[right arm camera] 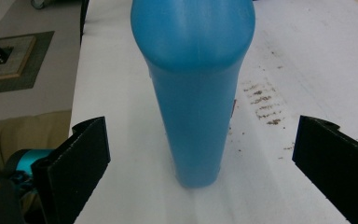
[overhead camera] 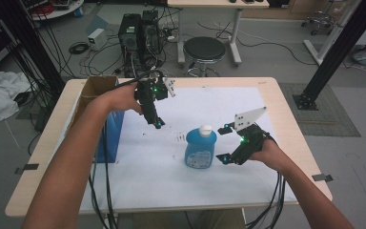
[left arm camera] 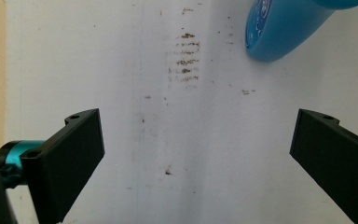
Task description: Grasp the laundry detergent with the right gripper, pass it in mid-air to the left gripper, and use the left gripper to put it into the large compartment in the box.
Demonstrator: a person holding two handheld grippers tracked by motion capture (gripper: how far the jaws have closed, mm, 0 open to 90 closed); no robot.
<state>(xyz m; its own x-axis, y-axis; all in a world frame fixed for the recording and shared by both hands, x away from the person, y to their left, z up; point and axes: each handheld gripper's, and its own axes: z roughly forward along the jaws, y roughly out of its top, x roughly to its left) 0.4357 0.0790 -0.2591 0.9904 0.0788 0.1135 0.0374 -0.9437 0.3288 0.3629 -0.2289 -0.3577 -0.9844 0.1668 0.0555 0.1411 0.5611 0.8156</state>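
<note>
Blue bottle (overhead camera: 200,149) stands upright on the white sheet of the table (overhead camera: 267,90), just left of my right hand-held gripper (overhead camera: 225,143), whose wide-open jaws straddle it. Left hand-held gripper (overhead camera: 158,124), also open, hovers farther off.

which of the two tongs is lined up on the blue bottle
The right tongs: their open jaws straddle the upright blue bottle from its right side. The left tongs hang open over bare white paper, with the bottle off to one side.
</note>
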